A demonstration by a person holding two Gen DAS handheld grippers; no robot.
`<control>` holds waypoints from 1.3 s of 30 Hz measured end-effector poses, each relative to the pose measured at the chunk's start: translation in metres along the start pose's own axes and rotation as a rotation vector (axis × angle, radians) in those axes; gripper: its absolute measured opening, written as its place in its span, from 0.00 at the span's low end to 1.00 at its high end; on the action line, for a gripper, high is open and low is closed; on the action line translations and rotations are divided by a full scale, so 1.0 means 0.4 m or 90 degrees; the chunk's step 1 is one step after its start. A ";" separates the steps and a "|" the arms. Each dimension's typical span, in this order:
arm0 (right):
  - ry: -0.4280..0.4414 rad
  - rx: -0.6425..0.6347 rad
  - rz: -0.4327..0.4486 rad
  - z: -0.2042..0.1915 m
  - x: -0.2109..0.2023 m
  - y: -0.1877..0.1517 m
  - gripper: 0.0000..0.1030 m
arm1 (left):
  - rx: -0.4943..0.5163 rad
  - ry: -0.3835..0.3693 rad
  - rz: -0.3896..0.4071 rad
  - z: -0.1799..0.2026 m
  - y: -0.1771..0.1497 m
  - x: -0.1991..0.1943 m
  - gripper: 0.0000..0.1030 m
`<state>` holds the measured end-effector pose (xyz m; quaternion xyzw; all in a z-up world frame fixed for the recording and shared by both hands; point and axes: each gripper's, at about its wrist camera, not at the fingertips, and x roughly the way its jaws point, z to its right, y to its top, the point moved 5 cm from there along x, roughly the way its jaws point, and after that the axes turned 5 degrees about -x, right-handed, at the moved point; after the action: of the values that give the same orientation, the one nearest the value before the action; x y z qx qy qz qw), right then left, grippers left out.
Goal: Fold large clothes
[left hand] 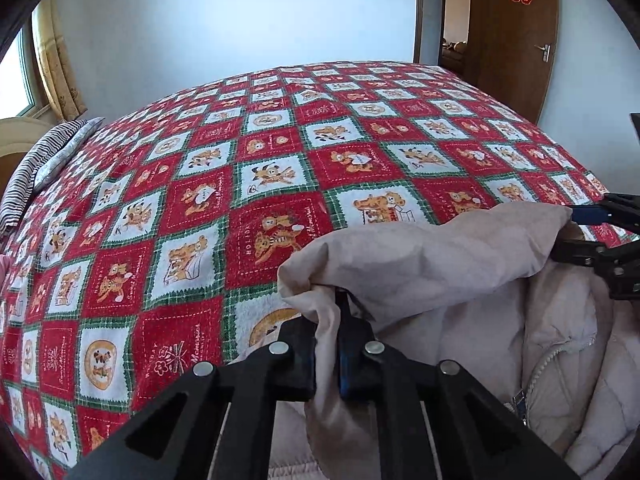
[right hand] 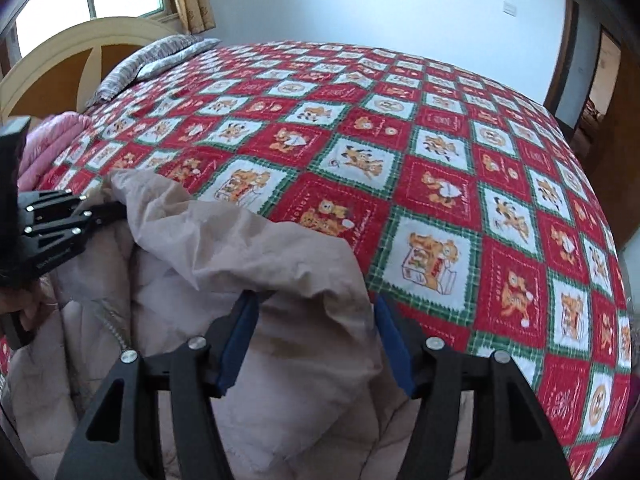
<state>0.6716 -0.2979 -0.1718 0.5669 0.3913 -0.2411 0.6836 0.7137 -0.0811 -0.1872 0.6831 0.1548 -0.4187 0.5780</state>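
A pale pink padded jacket point(left hand: 560, 344) with a zipper lies on the near side of a bed with a red, white and green checked cover point(left hand: 224, 184). My left gripper point(left hand: 326, 344) is shut on the jacket's folded edge and holds it up. My right gripper point(right hand: 314, 320) has its jaws wide apart around the other end of the same lifted edge point(right hand: 256, 248), and fabric fills the gap between the blue pads. Each gripper also shows in the other's view: the right one point(left hand: 576, 232) and the left one point(right hand: 108, 212).
A striped pillow point(left hand: 44, 160) and a cream headboard point(right hand: 68, 52) stand at the bed's head by the window. A pink quilted item point(right hand: 44, 140) lies near the pillow. A brown door point(left hand: 516, 32) stands open past the far corner of the bed.
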 end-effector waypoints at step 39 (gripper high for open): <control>-0.066 -0.069 0.032 -0.035 -0.016 -0.190 0.04 | -0.028 -0.011 0.147 0.097 0.050 -0.156 0.85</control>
<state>0.6056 -0.3034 -0.2121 0.5254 0.3532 -0.2314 0.7387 0.6749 -0.1056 -0.1263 0.6801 0.0792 -0.3515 0.6384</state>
